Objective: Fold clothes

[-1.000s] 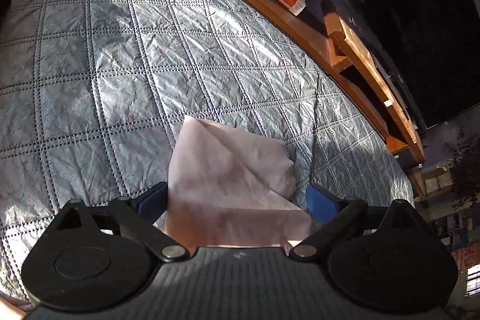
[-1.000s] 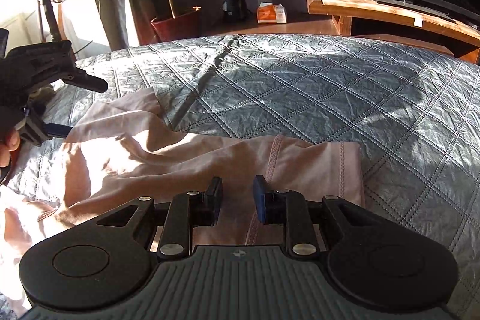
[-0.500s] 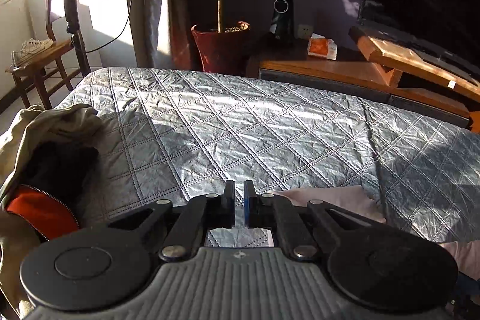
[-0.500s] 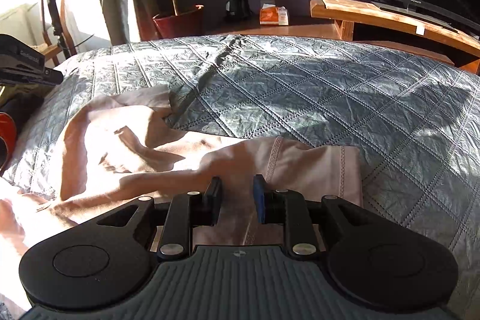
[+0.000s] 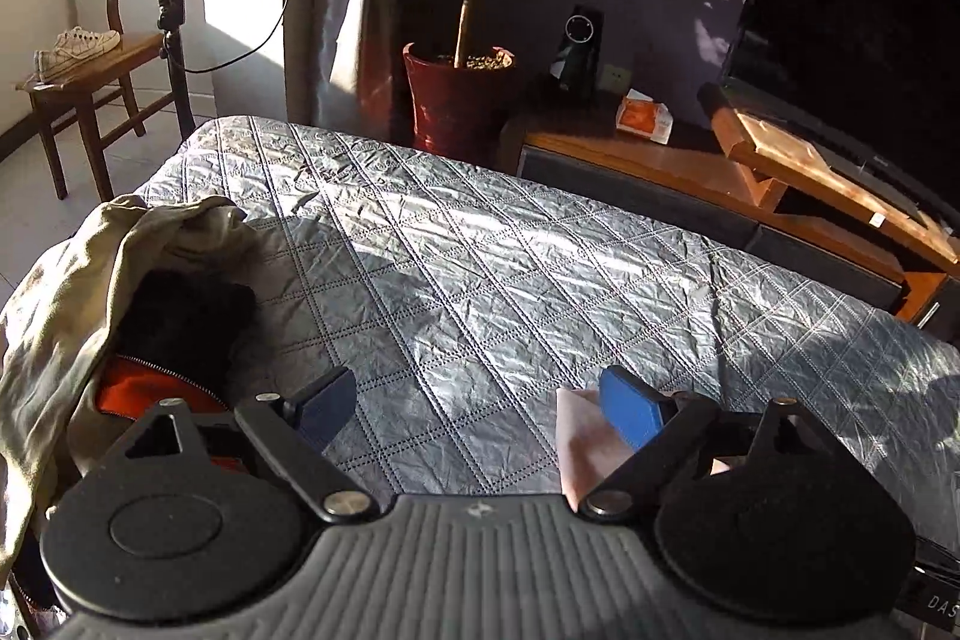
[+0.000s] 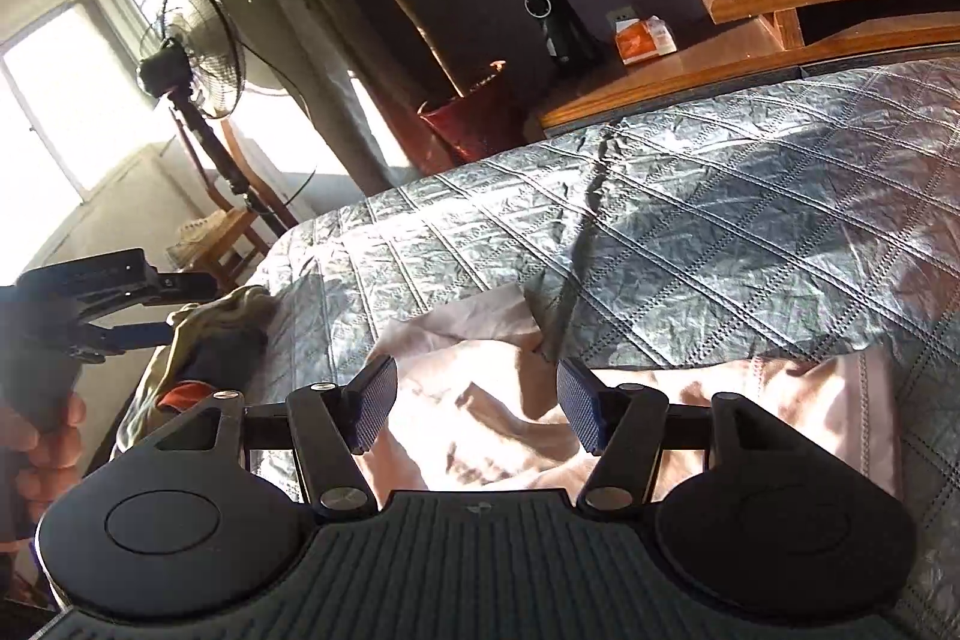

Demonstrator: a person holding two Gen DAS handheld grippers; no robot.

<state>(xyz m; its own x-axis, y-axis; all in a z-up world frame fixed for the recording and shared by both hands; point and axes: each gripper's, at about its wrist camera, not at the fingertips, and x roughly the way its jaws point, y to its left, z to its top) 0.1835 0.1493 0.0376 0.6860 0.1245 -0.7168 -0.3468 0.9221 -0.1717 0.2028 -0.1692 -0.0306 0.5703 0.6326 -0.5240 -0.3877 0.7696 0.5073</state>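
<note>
1. Left gripper: jaws wide apart, empty, above the bed.
2. Right gripper: jaws spread, holding nothing, over the pink garment.
3. Garment lies rumpled on the bed, near the clothes pile.
4. Risk: a pinch through bunched layers would likely skew the fold.

1 pink garment, 1 clothes pile, 2 grippers, 1 fan, 1 potted plant, 1 TV
</note>
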